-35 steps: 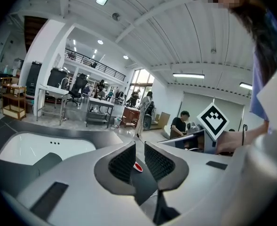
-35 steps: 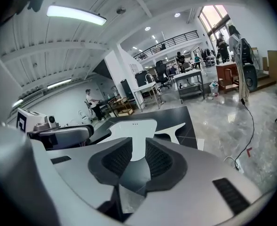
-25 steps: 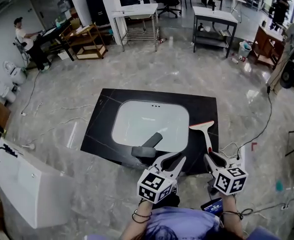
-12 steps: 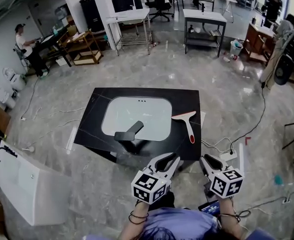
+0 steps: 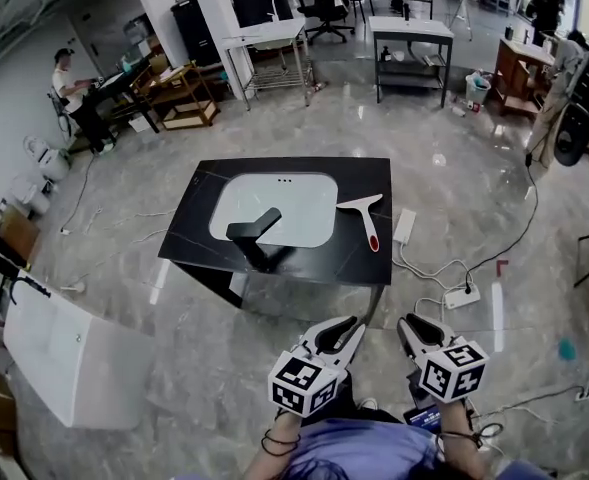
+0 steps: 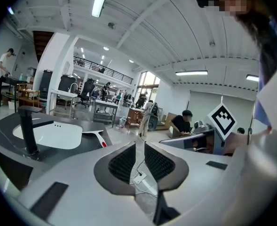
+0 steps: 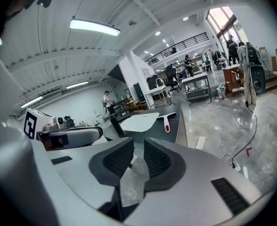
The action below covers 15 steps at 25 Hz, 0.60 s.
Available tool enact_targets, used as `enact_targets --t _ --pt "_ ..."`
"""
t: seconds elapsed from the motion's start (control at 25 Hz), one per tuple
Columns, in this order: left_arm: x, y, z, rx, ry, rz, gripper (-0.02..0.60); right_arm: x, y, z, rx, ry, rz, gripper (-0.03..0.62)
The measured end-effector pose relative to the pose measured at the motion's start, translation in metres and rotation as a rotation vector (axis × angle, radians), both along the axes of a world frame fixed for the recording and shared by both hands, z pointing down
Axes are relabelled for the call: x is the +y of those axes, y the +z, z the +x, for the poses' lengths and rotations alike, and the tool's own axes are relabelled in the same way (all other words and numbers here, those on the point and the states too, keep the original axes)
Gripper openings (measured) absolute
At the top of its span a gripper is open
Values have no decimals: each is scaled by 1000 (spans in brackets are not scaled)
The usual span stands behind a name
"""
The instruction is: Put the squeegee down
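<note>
Far on counter point(image 5: 189, 230): squeegee point(image 5: 369, 223) lies free, step done | left gripper point(image 5: 350, 328), right gripper point(image 5: 409, 326) barely apart, empty; right's just closing | next: I idle

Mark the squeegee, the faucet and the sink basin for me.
squeegee point(image 5: 367, 221), head view, on its white handle.
faucet point(image 5: 255, 229), head view, on the black spout.
sink basin point(image 5: 299, 198), head view, on its bare white bottom.
</note>
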State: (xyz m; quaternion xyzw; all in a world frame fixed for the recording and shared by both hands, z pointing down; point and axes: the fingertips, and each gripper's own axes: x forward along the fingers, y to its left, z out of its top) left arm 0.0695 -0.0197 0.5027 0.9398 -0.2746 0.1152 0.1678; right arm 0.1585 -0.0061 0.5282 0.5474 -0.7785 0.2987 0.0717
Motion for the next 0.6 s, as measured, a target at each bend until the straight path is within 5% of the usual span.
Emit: enact_targets --t 0.6 --pt "82 -10 -10 -52 -8 37 66 69 -4 -23 -42 -63 33 78"
